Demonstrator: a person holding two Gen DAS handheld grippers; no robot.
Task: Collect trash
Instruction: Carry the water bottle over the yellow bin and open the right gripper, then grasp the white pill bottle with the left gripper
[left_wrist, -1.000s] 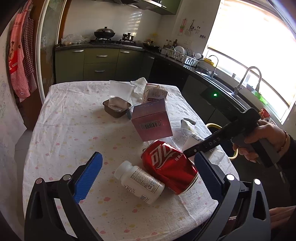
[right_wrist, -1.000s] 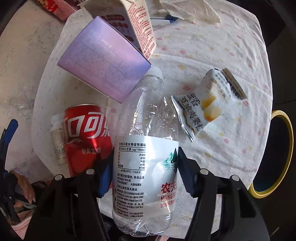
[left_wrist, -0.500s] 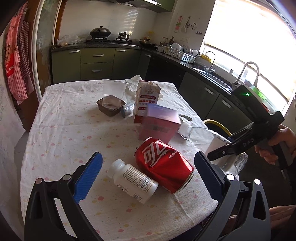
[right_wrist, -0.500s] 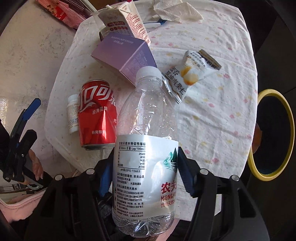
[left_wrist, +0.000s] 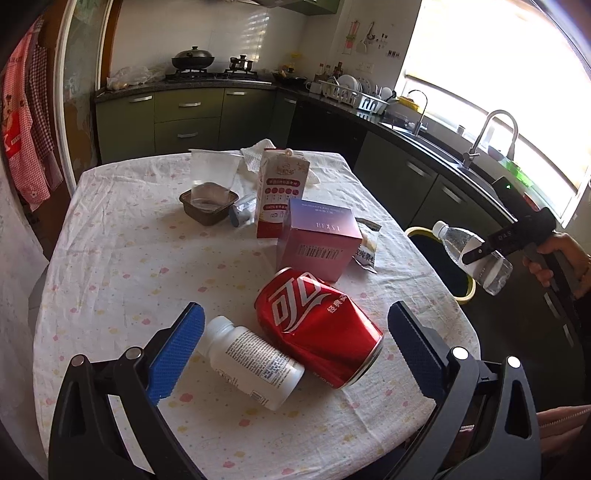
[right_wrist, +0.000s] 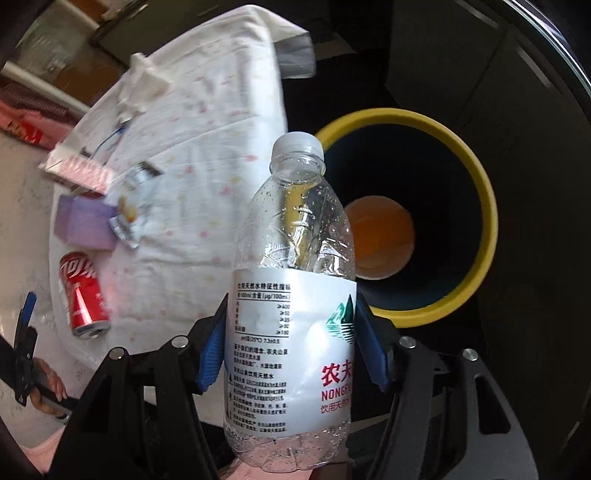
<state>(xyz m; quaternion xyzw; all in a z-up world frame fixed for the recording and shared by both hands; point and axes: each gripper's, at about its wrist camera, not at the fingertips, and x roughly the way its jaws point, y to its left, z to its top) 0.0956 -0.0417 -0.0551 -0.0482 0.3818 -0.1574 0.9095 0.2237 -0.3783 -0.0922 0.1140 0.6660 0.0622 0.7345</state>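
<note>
My right gripper (right_wrist: 291, 332) is shut on a clear plastic water bottle (right_wrist: 291, 295) with a white label, held off the table's right side near a yellow-rimmed bin (right_wrist: 476, 206). The bottle (left_wrist: 472, 254) and bin (left_wrist: 467, 291) also show in the left wrist view. My left gripper (left_wrist: 295, 343) is open over the table's near edge. A crushed red cola can (left_wrist: 317, 325) and a white pill bottle (left_wrist: 251, 362) lie between its fingers. A pink box (left_wrist: 317, 240), a milk carton (left_wrist: 280, 192) and a snack wrapper (left_wrist: 367, 247) are farther back.
A clear cup (left_wrist: 212, 177) stands in a brown tray (left_wrist: 207, 205) beside a crumpled tissue (left_wrist: 255, 155) at the table's far end. The flowered tablecloth (left_wrist: 129, 258) covers the table. Kitchen cabinets and a sink run along the back and right.
My right gripper has carried the water bottle rightward off the table to the yellow-rimmed bin. My left gripper has stayed open near the can and pill bottle.
</note>
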